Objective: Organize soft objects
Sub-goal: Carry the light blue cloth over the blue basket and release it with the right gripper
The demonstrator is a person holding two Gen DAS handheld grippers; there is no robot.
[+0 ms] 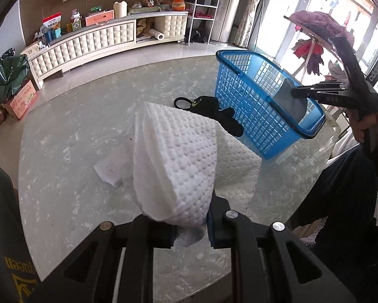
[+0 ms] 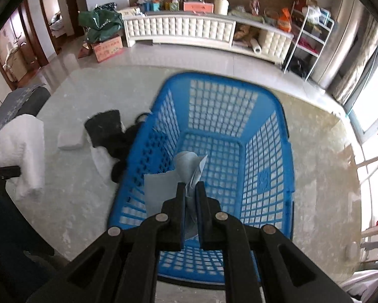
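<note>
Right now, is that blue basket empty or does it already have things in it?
Empty, as far as the right view shows: the blue basket has a bare mesh floor. The grey cloth hangs above it, pinched in the fingers.

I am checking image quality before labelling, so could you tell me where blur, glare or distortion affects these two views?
Left wrist view: sharp on the white towel; windows at right blown out; fisheye bends the cabinet. Right wrist view: the blue basket has smeared edges from motion blur, the grey cloth is soft, and the windows glare at the right edge.
</note>
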